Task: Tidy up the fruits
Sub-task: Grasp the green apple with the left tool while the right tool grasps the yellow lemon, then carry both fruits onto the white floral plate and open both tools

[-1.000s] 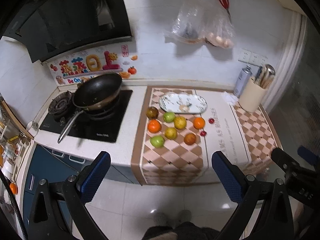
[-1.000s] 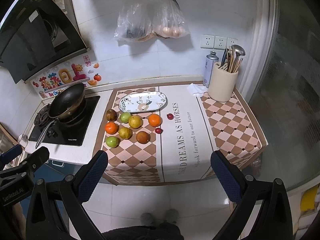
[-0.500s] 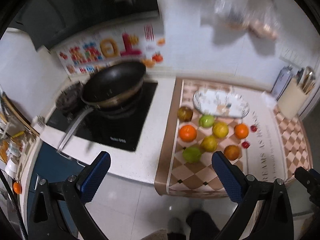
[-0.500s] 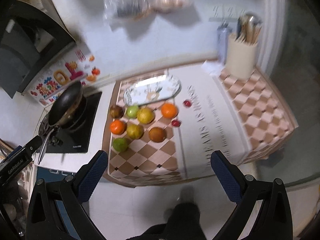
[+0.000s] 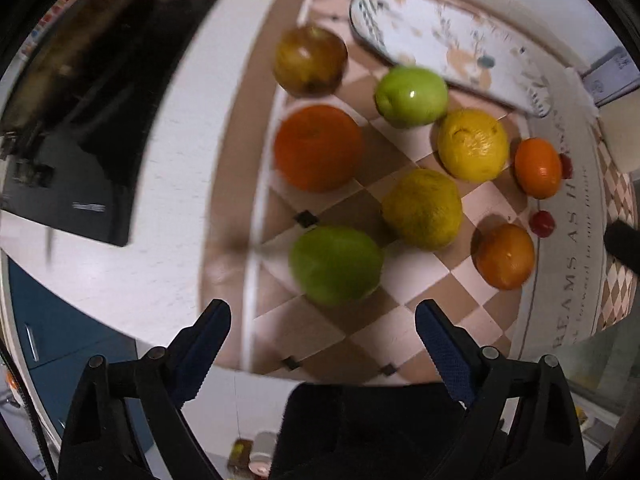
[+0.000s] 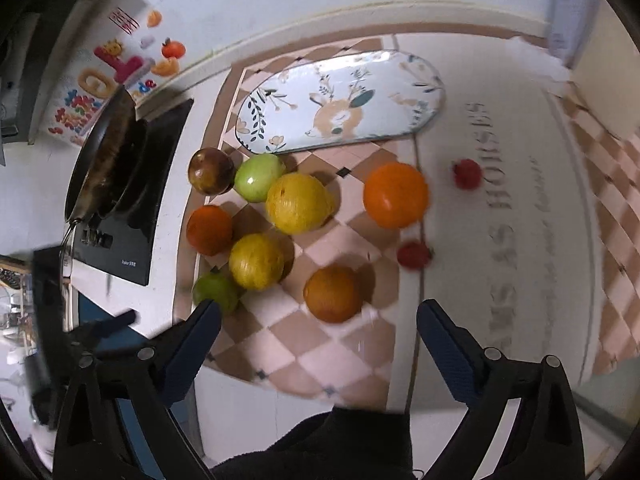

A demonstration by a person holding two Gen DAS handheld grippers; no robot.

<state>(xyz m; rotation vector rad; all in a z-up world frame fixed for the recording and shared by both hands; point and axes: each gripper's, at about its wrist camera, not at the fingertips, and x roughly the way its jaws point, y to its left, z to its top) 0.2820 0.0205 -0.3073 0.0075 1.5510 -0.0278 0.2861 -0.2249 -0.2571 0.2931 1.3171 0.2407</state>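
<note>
Fruits, round green apple (image 5: pixel 335 265) first, lie near the checkered mat's (image 5: pixel 400 320) front edge and could roll off if nudged. Left gripper (image 5: pixel 323 334) and right gripper (image 6: pixel 318 330) both gape wide, holding nothing.

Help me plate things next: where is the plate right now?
The plate lies at the back of the mat in the right wrist view, just behind the green apple and brown fruit.
</note>
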